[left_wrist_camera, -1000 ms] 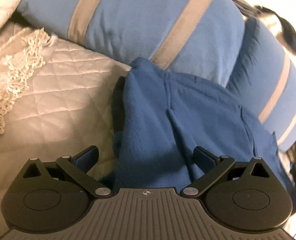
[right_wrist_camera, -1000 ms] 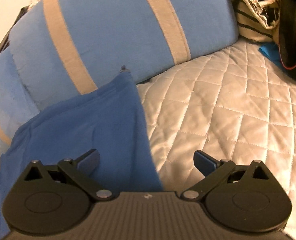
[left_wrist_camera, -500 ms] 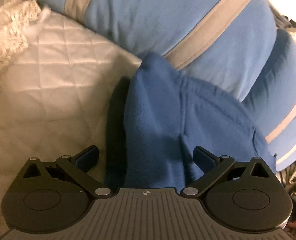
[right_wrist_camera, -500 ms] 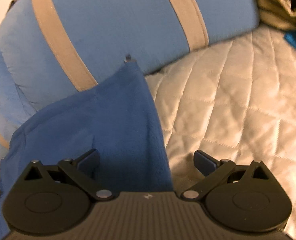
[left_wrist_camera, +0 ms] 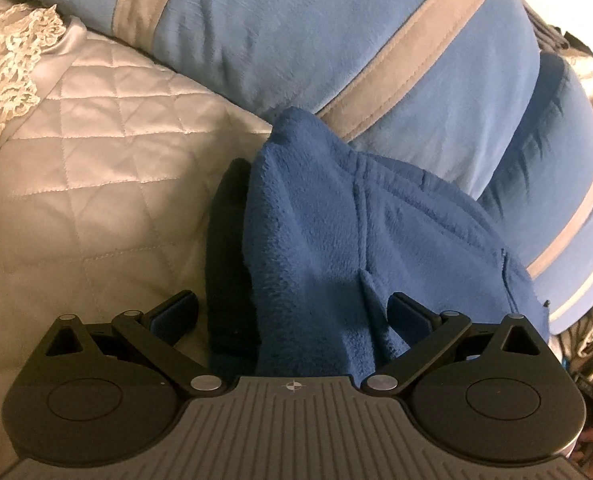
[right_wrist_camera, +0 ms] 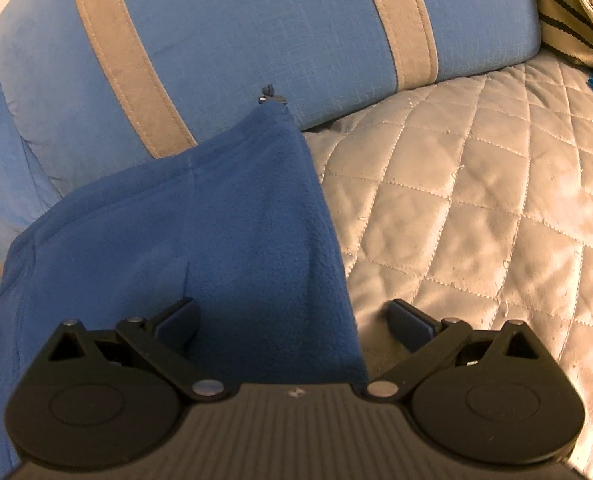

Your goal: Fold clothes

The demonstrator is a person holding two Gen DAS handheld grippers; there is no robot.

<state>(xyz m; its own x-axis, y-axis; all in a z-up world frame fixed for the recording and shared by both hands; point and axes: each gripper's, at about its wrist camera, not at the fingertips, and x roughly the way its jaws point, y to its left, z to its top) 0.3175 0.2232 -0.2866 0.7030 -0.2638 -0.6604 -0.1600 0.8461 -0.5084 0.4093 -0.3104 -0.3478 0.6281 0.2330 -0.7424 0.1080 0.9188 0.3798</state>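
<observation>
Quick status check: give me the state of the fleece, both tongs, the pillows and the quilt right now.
Fleece: bunched, top edge leaning against the pillows, not lying flat.
Left tongs: open, fleece between the fingers, not clamped.
Right tongs: open, straddling the fleece's right edge.
Pillows: two, striped, side by side behind the fleece.
Quilt: spread flat under everything.
Zipper pull: sticking up at the fleece's top corner.

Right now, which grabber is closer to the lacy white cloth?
Left. The lace cloth lies up and to the left of the left gripper, across the quilt. The right gripper faces the blue fleece; no lace shows there.
</observation>
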